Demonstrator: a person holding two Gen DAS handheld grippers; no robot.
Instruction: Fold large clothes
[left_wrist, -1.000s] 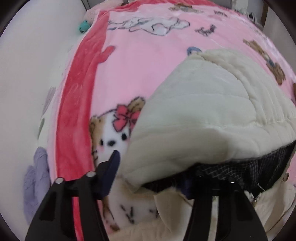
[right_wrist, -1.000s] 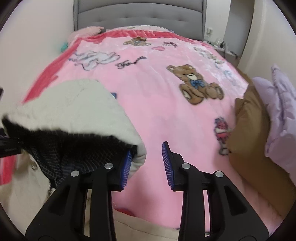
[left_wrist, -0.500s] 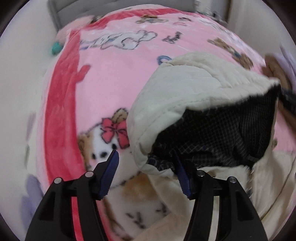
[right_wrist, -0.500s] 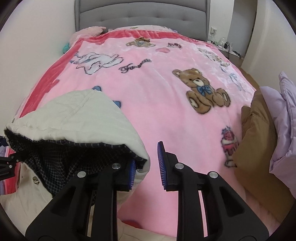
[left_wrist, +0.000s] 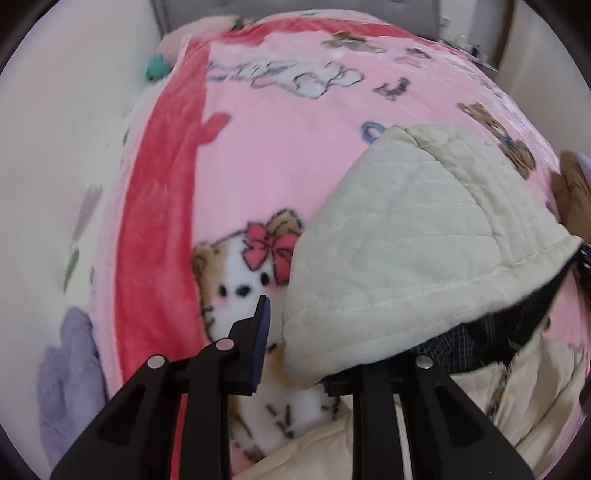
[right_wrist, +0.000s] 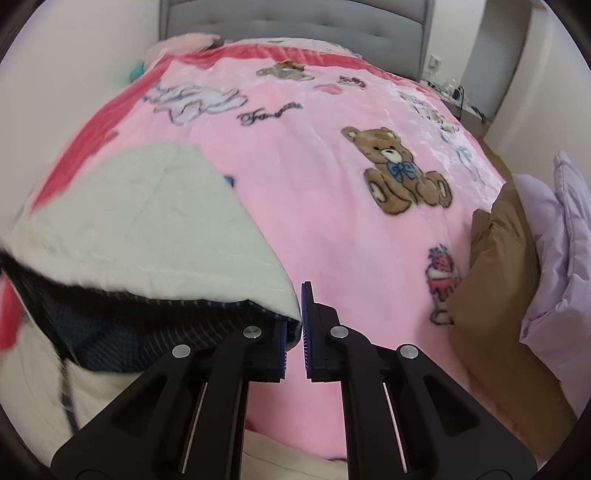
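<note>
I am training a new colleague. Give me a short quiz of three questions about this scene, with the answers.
1. True or false: the cream jacket has a dark checked lining.
2. Which lies against the brown garment? A) lilac garment B) grey headboard
3. Fill in: the right gripper is nearly closed on the jacket's ____.

Key: 1 true; 2 A; 3 edge.

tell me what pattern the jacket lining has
Dark navy with a fine light check, on the jacket lining; clearest in the right wrist view.
</note>
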